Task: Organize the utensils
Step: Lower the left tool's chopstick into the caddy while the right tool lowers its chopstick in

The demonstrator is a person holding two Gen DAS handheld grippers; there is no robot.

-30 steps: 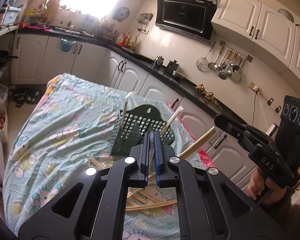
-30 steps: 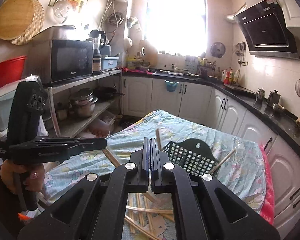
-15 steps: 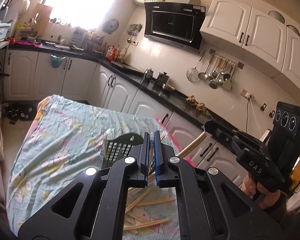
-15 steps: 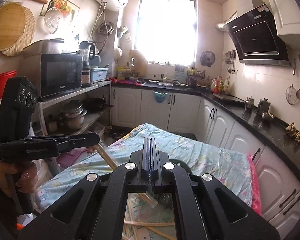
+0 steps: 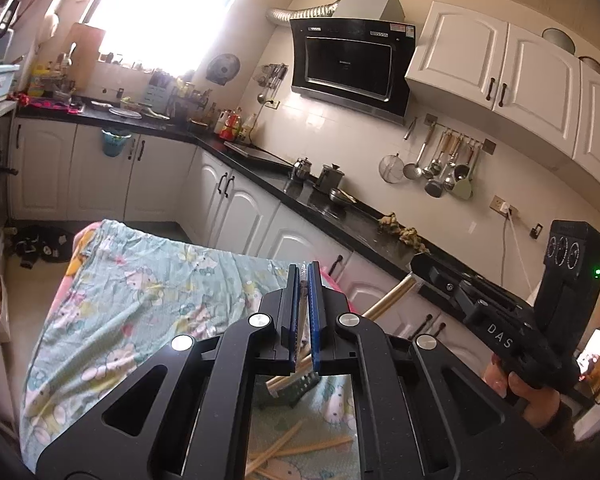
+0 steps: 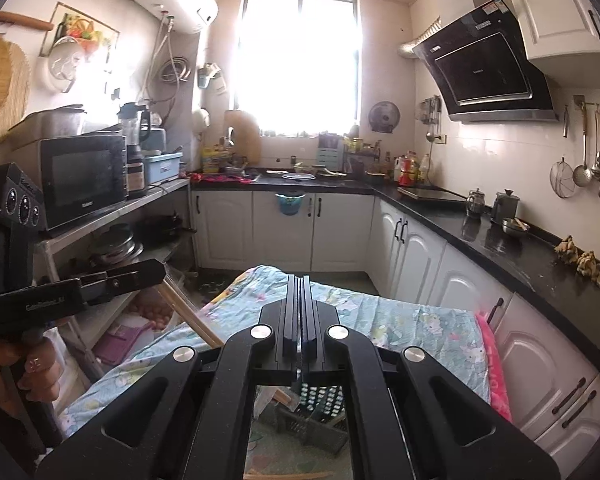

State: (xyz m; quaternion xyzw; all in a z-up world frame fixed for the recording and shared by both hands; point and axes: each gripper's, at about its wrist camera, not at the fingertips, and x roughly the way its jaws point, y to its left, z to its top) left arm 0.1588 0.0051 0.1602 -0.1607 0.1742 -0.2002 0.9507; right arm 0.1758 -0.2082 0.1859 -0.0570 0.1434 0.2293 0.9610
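Left gripper [image 5: 305, 280] clamps a chopstick [image 6: 188, 314]; right gripper [image 6: 299, 292] clamps another chopstick [image 5: 388, 296], lettered "DAS"; green basket [image 6: 312, 416] hidden below.

My left tool [image 5: 305, 280] is matte black with blue pads and silver screws; my right tool [image 6: 299, 292] all black, "DAS" lettered.

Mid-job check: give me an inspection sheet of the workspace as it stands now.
Surface: cloth over the table, cartoon print, wrinkled.
Job's things: basket below the claws; loose chopsticks on the cloth.
Clutter: bottles at the counter corner.
Grippers: left claw shut on left chopstick; right claw shut on right chopstick.
Cables: white lead at the wall socket, off the table.
Surroundings: counter, hood, hung ladles.
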